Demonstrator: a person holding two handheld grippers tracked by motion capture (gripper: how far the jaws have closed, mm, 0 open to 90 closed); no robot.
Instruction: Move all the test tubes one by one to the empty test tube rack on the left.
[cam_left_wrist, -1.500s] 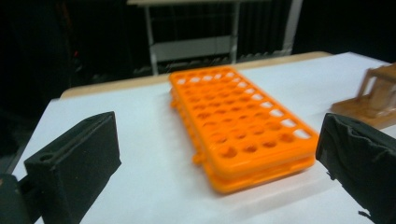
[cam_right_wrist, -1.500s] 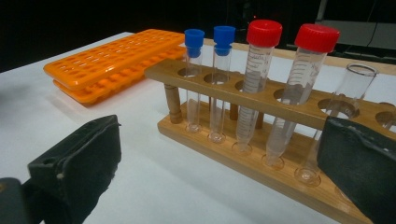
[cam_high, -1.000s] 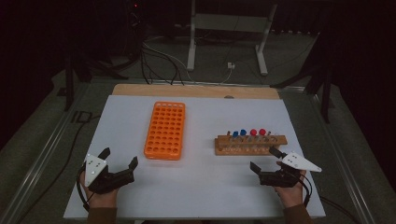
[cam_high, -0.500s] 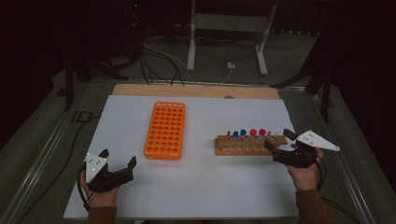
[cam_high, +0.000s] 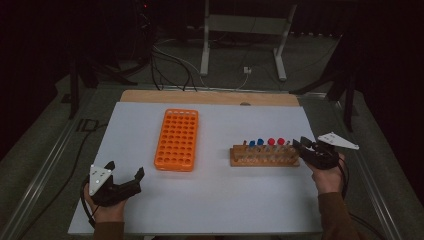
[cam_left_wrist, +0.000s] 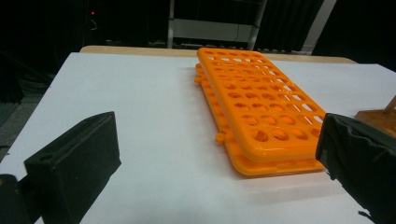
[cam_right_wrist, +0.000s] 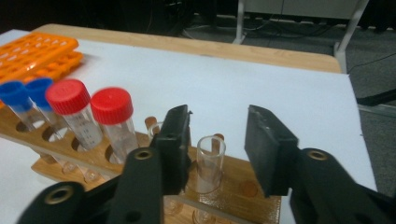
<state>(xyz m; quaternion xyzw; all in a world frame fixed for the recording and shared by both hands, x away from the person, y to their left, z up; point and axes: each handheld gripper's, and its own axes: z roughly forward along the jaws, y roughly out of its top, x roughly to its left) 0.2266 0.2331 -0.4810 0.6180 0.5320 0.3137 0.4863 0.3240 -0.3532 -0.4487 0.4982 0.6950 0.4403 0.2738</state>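
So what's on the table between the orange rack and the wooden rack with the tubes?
Nothing: in the high view, only bare white tabletop lies between the orange rack and the wooden rack.

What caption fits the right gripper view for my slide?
Right gripper closing around an uncapped tube in the wooden rack.

Our right gripper (cam_high: 300, 145), jaws just narrowing, sits at the wooden rack's (cam_high: 264, 156) end; our left gripper (cam_high: 125, 176) gapes nearer us, well apart.
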